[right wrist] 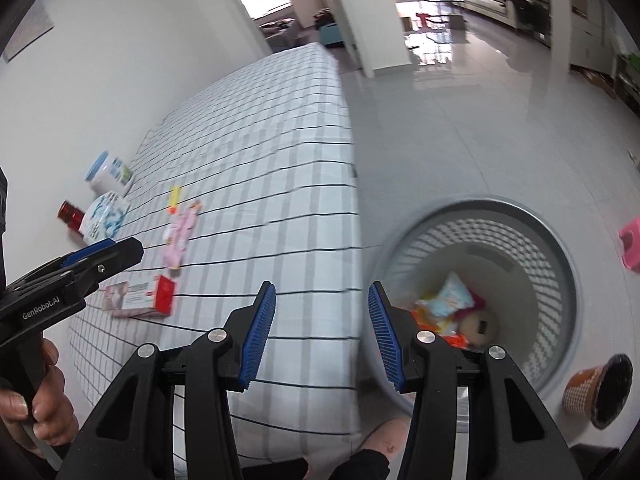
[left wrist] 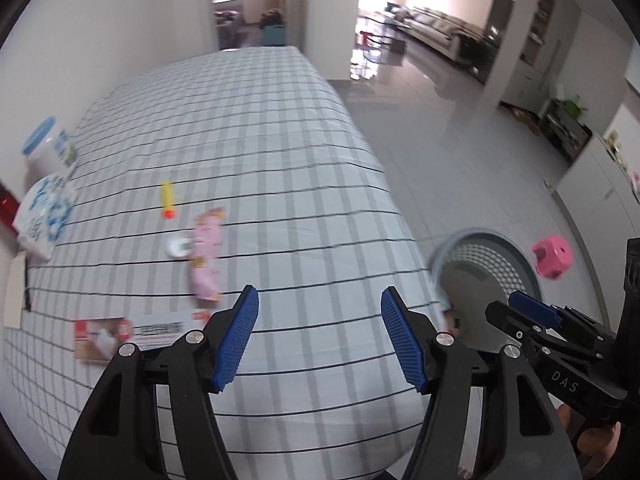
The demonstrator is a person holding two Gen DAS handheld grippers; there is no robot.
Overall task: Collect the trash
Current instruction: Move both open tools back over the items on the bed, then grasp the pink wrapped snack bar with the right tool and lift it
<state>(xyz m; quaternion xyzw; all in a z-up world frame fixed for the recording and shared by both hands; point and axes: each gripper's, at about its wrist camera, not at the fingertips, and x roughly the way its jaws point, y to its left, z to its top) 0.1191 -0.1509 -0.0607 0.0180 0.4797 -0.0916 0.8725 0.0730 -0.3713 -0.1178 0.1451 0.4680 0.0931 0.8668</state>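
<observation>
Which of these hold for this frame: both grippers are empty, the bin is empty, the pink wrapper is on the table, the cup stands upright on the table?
1. Both grippers are empty. True: left gripper and right gripper hold nothing.
2. The bin is empty. False: wrappers lie inside.
3. The pink wrapper lies on the table. True.
4. The cup stands upright on the table. False: it lies tipped on the floor beside the bin.

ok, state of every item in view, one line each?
left gripper: open, empty
right gripper: open, empty
waste basket: on floor, trash inside
pink wrapper: lying on table
red and white box: lying on table
yellow tube: lying on table
brown cup: tipped on floor
</observation>
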